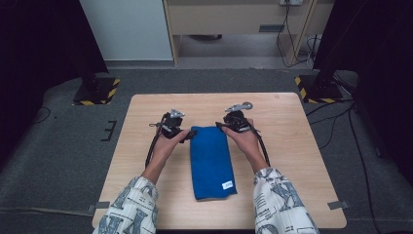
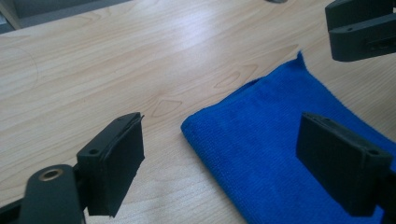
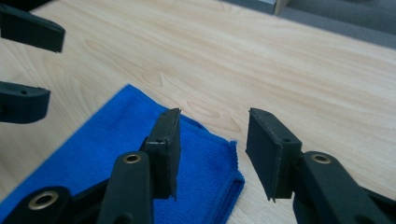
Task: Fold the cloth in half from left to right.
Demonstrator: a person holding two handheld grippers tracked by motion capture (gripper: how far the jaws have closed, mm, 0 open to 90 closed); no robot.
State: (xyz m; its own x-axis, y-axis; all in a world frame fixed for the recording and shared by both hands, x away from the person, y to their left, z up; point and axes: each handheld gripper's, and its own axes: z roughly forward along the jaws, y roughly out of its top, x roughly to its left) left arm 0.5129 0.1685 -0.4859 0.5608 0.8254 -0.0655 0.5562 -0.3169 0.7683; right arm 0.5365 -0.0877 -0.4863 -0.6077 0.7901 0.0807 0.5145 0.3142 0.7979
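A blue folded towel (image 1: 211, 161) lies lengthwise in the middle of the wooden table (image 1: 292, 146), with a white label (image 1: 227, 185) near its front end. My left gripper (image 1: 191, 134) sits at the towel's far left corner. Its jaws stand wide open (image 2: 223, 126) and straddle that corner of the towel (image 2: 261, 140) without touching it. My right gripper (image 1: 220, 126) is at the far right corner. It is open (image 3: 213, 116), with one jaw over the towel (image 3: 116, 140) and the other over bare wood. Each gripper view also shows the other gripper's jaws farther off.
Both forearms in patterned sleeves (image 1: 131, 204) come in from the table's front edge. Beyond the table, two stands with yellow-and-black striped bases (image 1: 95, 90) (image 1: 319, 87) rest on the grey floor. Cables (image 1: 341, 122) trail at the right. A wooden cabinet (image 1: 234, 19) stands at the back.
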